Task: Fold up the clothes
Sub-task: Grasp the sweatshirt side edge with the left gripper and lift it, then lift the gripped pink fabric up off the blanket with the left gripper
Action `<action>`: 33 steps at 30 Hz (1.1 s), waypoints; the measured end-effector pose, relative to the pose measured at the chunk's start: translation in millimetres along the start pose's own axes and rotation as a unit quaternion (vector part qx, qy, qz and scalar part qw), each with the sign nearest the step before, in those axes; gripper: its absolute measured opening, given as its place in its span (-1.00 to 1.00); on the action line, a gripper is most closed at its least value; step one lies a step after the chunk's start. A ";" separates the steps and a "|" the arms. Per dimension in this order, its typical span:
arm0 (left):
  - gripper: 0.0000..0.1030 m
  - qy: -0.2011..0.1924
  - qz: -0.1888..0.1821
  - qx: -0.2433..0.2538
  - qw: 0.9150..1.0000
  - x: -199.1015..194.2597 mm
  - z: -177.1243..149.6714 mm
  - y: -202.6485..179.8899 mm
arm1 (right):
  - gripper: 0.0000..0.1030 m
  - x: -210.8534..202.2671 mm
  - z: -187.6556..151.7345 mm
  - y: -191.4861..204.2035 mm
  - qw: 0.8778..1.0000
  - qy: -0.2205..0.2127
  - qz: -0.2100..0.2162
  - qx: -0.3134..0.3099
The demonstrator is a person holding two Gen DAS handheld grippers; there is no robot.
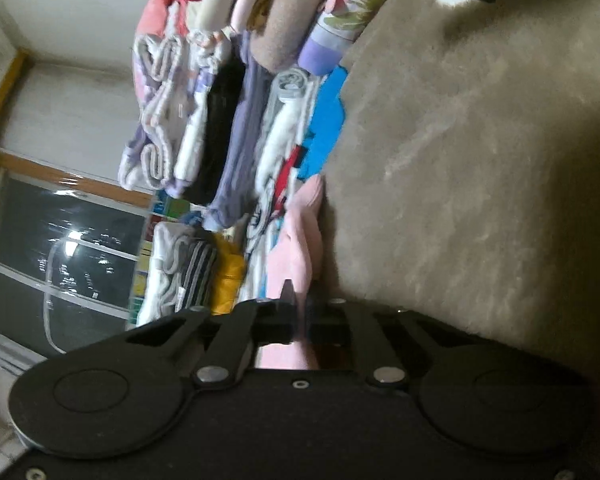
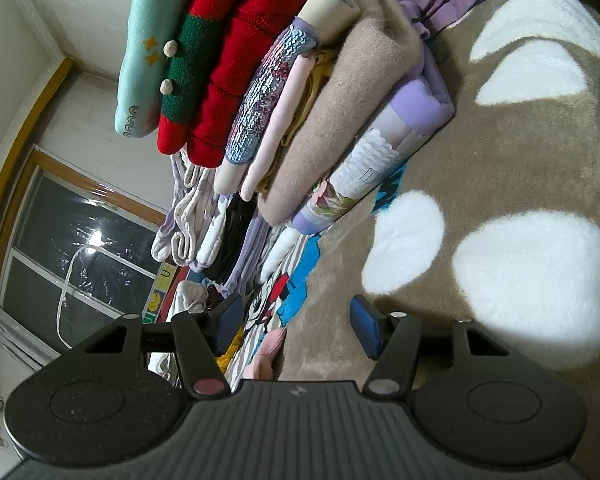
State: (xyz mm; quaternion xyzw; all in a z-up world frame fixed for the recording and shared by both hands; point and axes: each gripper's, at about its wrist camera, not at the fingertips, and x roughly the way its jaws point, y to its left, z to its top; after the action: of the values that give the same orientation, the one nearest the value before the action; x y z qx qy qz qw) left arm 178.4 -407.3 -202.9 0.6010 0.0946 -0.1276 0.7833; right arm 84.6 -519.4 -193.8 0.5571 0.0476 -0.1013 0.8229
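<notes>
Left gripper (image 1: 300, 304): jaws drawn fully together, and a fold of the pink garment (image 1: 300, 236) sits pinched between them. Pink cloth also shows below the jaws, through the gap in the gripper's frame. The rest of the garment runs forward from the fingertips along the edge of the brown fleece blanket (image 1: 480, 160).

Right gripper (image 2: 296, 320): jaws spread apart, nothing between the blue pads (image 2: 366, 326). One pad hangs over the brown blanket with white patches (image 2: 500, 160), the other over the clothes beside it. The pink garment (image 2: 266, 354) lies low between the two fingers, close to the gripper body, apart from both pads.

Beyond the left jaws: a cartoon-print cloth with blue and red (image 1: 320, 128) lies beside the pink garment. Further out stands a stack of folded clothes (image 1: 204, 120), white, black and lavender layers, with a yellow item (image 1: 228, 276) and striped pieces nearer.

Beyond the right jaws: a second stack (image 2: 260, 92) holds a mint piece, a red-and-green knit, a sequined piece, a tan fleece and a floral lavender piece.

Background: a dark window (image 2: 80, 252) in a wooden frame.
</notes>
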 end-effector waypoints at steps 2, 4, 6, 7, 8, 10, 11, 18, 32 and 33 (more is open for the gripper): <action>-0.95 0.001 -0.003 -0.008 1.000 -0.4 2.1 2.0 | 0.17 0.1 -0.2 -0.1 1.000 0.000 0.000 -0.001; -0.84 -0.002 0.009 0.014 1.000 0.6 5.6 -3.2 | 0.17 0.1 -0.3 -0.3 1.000 0.000 0.000 -0.001; -0.96 -0.001 0.003 0.015 1.000 2.1 8.0 -2.6 | 0.17 0.2 -0.6 -0.2 1.000 0.000 -0.001 -0.002; -0.98 0.002 -0.005 0.012 1.000 3.6 9.2 -1.1 | 0.17 0.2 -0.8 -0.1 1.000 0.000 -0.001 -0.002; -0.98 0.005 -0.012 0.009 1.000 5.1 10.3 0.5 | 0.17 0.1 -0.9 0.0 1.000 -0.001 -0.001 -0.003; -0.80 0.002 -0.001 0.000 1.000 5.0 14.6 2.7 | 0.17 -0.1 -0.9 -0.3 1.000 -0.001 -0.001 -0.003; -0.66 0.002 0.009 0.007 1.000 6.0 16.3 0.4 | 0.17 -0.2 -0.9 -0.5 1.000 -0.001 -0.001 -0.003; -0.56 0.040 0.006 0.006 0.999 29.7 30.8 6.0 | 0.17 -1.1 -0.1 -0.8 1.000 -0.006 -0.001 -0.001; -0.86 -0.006 0.006 -0.016 1.000 9.6 27.7 -0.7 | 0.18 -4.9 1.5 -2.7 1.000 -0.017 -0.002 0.003; -0.81 -0.003 0.005 -0.018 1.000 7.8 27.7 0.1 | 0.18 -4.7 1.5 -3.0 1.000 -0.016 -0.002 0.003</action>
State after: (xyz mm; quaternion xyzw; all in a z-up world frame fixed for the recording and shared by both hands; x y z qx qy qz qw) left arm 185.8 -434.7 -198.0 0.5867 0.0916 -0.1239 0.7950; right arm 79.3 -521.3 -195.1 0.5575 0.0351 -0.1125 0.8218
